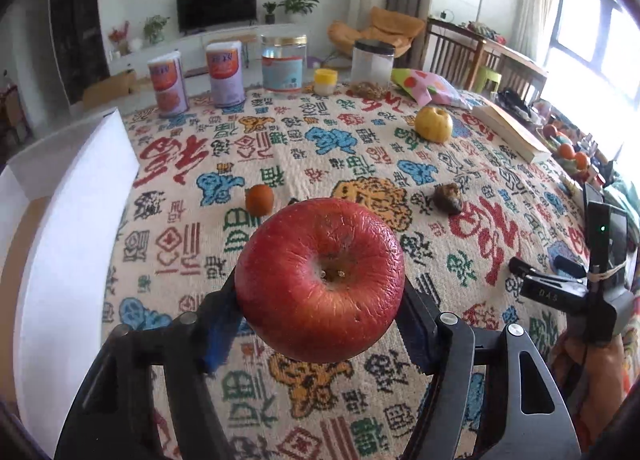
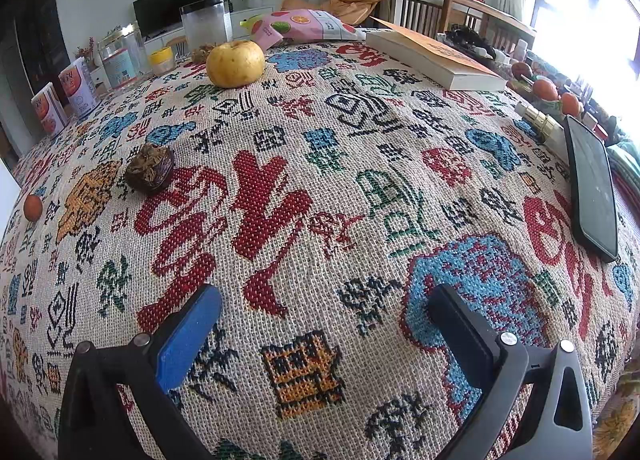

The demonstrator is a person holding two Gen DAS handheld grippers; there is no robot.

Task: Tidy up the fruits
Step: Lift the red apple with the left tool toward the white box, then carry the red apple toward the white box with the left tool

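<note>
A wrinkled red apple sits between the pads of my left gripper, which is shut on it and holds it above the patterned tablecloth. On the cloth lie a yellow apple, a small orange fruit and a dark brown shrivelled fruit. My right gripper stands open low over the cloth with nothing between its fingers; it also shows at the right edge of the left wrist view.
A white box stands at the table's left edge. Canisters, jars and a snack bag line the far side. A book, a phone and more oranges lie to the right.
</note>
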